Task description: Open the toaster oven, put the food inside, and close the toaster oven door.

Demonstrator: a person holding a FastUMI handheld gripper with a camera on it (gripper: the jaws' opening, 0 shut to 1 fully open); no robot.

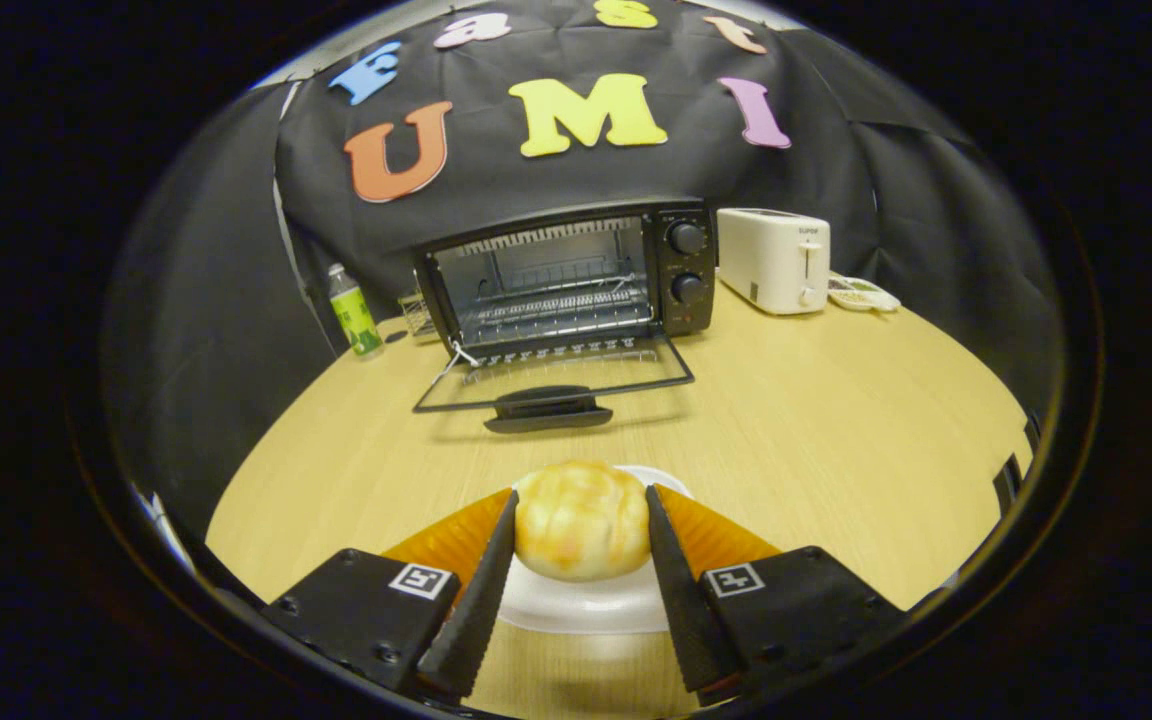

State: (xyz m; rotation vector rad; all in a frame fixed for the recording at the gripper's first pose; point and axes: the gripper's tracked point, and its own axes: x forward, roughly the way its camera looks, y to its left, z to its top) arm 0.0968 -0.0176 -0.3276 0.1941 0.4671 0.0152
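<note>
The gripper (581, 520) pinches the bun (581, 533) over its white plate (586, 605); a loose squeeze could drop it short of the open toaster oven (566, 280) beyond.

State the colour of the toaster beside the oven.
The toaster is cream white, seen in the gripper view.

**Hidden and unclear parts**

The hand-held gripper (581, 520) flanks the bun (581, 533), yet actual contact cannot be confirmed. The bun covers most of the white plate (576, 605). The small wire item (417, 312) left of the toaster oven (566, 282) is partly hidden and too small to identify.
</note>
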